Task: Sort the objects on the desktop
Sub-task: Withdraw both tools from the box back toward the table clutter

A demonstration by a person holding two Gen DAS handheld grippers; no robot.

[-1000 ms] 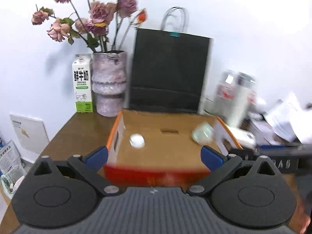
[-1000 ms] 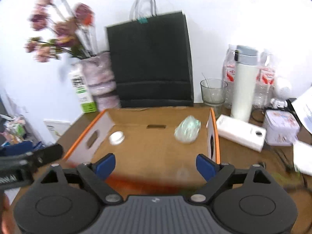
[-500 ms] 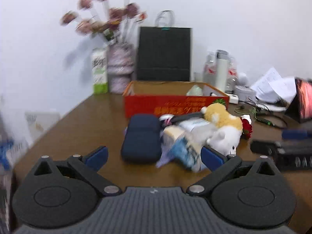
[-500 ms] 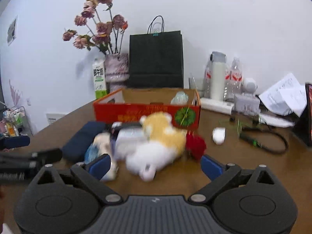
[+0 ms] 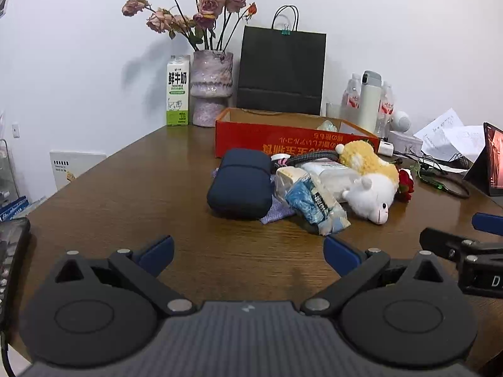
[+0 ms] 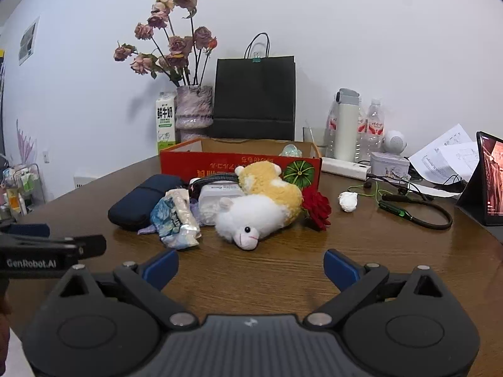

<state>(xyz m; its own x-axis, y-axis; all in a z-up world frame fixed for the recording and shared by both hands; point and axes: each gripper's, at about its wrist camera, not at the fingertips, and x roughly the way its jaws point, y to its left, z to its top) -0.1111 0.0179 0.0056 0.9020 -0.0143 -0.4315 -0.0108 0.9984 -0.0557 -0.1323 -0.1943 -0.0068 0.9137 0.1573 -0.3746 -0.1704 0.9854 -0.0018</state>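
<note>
A pile lies mid-table before a red cardboard box [image 5: 292, 141] [image 6: 239, 161]: a navy zip case [image 5: 240, 185] [image 6: 141, 199], a blue-white snack packet [image 5: 314, 202] [image 6: 176, 216], a white plastic container [image 6: 220, 196], a yellow-white plush toy [image 5: 371, 182] [image 6: 261, 207] and a red fabric rose [image 6: 317, 209]. A crumpled white wad [image 6: 347, 201] lies right of them. My left gripper [image 5: 248, 251] and right gripper [image 6: 251, 264] are both open and empty, held low near the table's front edge, short of the pile.
Behind the box stand a milk carton [image 5: 178, 91], a vase of dried roses [image 5: 212, 88], a black paper bag [image 5: 281, 72], a white flask and bottles [image 6: 345, 125]. Green earphones [image 6: 415, 210], papers and a tablet [image 6: 490, 182] lie right.
Both grippers have pulled back from over the box to low near the table's front edge; the pile of objects now shows ahead of them. Both stay open and empty.
</note>
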